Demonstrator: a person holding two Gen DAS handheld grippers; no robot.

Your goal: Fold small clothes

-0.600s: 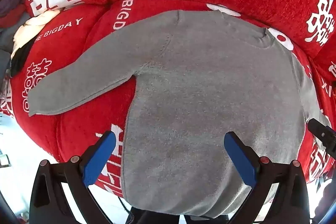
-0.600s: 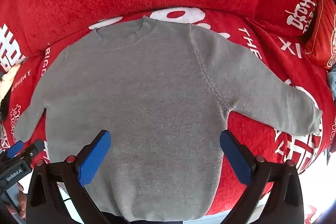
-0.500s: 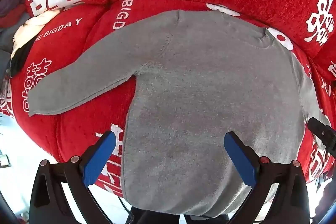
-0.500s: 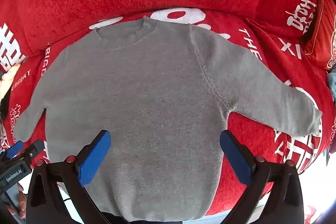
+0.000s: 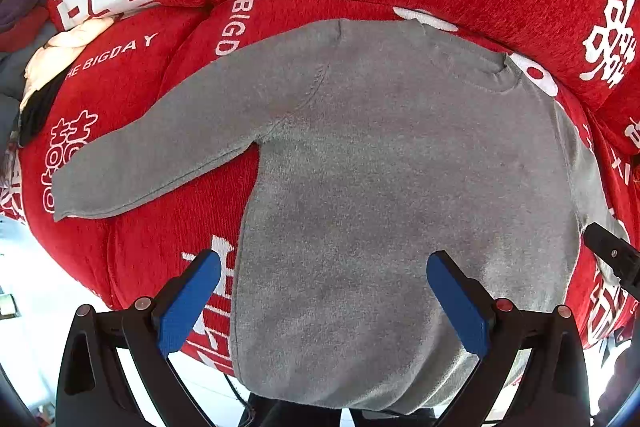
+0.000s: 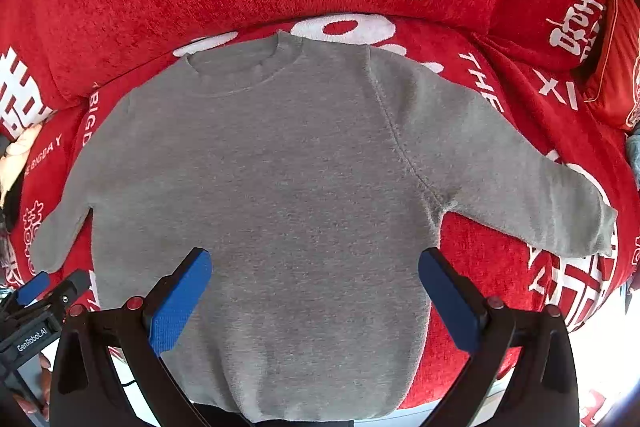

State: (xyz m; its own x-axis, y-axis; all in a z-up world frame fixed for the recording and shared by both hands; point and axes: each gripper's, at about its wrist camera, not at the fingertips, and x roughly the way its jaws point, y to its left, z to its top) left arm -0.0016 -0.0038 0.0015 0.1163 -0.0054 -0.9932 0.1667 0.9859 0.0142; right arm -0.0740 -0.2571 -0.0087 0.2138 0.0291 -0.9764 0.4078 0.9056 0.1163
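Note:
A small grey sweater [image 5: 380,187] [image 6: 280,187] lies flat, front up, on a red sofa seat, collar toward the backrest and both sleeves spread out to the sides. My left gripper [image 5: 324,263] hovers above its lower left part, wide open, with nothing between its blue pads. Over the lower middle of the sweater my right gripper [image 6: 314,261] also stands wide open and holds nothing. The sweater's hem hangs near the seat's front edge, partly hidden by the gripper frames. The left gripper's tip [image 6: 36,287] shows at the left edge of the right wrist view.
The sofa cover [image 5: 160,227] [image 6: 520,287] is red with white characters and lettering. A pile of cream and dark clothes [image 5: 44,67] lies at the far left of the seat. A red cushion [image 6: 616,67] sits at the right. Pale floor [image 5: 36,287] shows below the seat's front edge.

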